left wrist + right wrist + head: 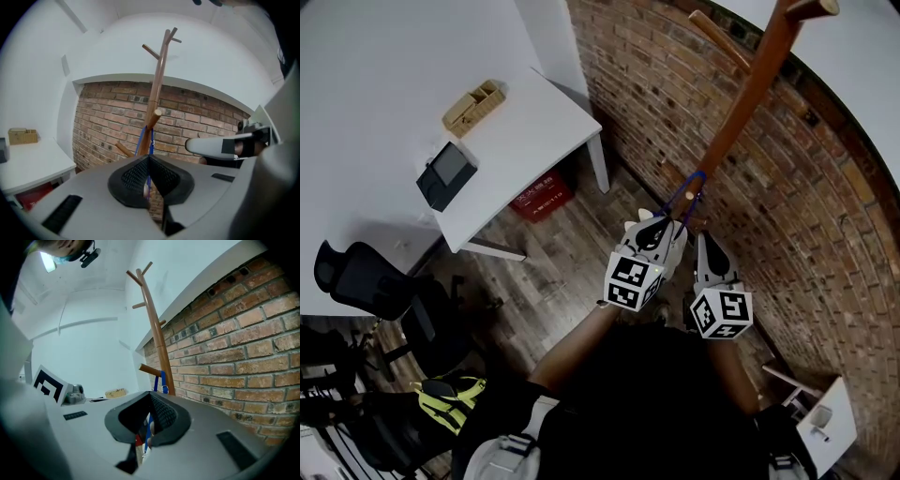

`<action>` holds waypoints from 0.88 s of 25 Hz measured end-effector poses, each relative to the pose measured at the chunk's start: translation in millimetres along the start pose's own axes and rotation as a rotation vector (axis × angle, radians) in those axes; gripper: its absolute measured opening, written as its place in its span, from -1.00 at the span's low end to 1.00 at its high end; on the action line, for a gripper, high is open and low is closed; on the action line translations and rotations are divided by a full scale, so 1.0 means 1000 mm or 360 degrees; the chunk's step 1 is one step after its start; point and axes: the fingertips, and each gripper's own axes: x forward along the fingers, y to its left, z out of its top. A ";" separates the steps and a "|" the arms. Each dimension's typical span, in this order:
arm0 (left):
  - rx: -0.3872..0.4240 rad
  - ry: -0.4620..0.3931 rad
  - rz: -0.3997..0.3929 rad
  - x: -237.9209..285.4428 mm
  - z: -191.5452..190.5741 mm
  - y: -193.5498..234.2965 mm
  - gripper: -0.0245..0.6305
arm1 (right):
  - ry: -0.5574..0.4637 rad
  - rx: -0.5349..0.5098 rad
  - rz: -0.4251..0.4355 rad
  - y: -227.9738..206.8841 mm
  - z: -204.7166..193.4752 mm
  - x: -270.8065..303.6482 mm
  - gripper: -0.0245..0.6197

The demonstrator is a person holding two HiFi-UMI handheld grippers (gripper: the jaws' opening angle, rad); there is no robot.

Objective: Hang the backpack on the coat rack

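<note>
A brown wooden coat rack point(750, 94) stands against the brick wall, and both gripper views show its pole point(157, 89) point(152, 319). A blue backpack strap point(690, 192) loops over a low peg point(153, 117) point(149, 370). My left gripper point(661, 225) point(149, 159) is shut on this strap point(142, 138) just below the peg. Beside it on the right, my right gripper point(705, 242) point(152, 397) is also shut on the strap point(162, 380). The backpack's body is hidden under the grippers and my arms.
A brick wall point(787, 206) runs close behind the rack. To the left stands a white desk point(534, 122) with a wooden organizer point(473, 106) and a black device point(446, 173), with a red box point(542, 197) underneath. A black office chair point(384, 291) stands at lower left.
</note>
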 end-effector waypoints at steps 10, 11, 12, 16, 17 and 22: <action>0.0051 -0.0016 0.0108 -0.048 0.005 0.016 -0.90 | -0.0021 0.0002 -0.0030 0.030 -0.005 -0.012 -0.89; 0.0054 -0.0020 0.0113 -0.054 0.006 0.017 -0.90 | -0.0024 0.0002 -0.0036 0.034 -0.005 -0.013 -0.89; 0.0051 -0.0027 0.0119 -0.059 0.007 0.019 -0.90 | -0.0027 0.0001 -0.0044 0.037 -0.006 -0.014 -0.89; 0.0035 -0.0020 0.0157 -0.077 0.006 0.028 -0.90 | -0.0022 0.0011 -0.0087 0.044 -0.009 -0.019 -0.89; 0.0034 -0.0024 0.0159 -0.080 0.007 0.030 -0.90 | -0.0018 0.0013 -0.0100 0.045 -0.011 -0.020 -0.89; 0.0036 -0.0039 0.0112 -0.096 0.005 0.034 -0.91 | -0.0008 0.0003 -0.0158 0.053 -0.016 -0.023 -0.89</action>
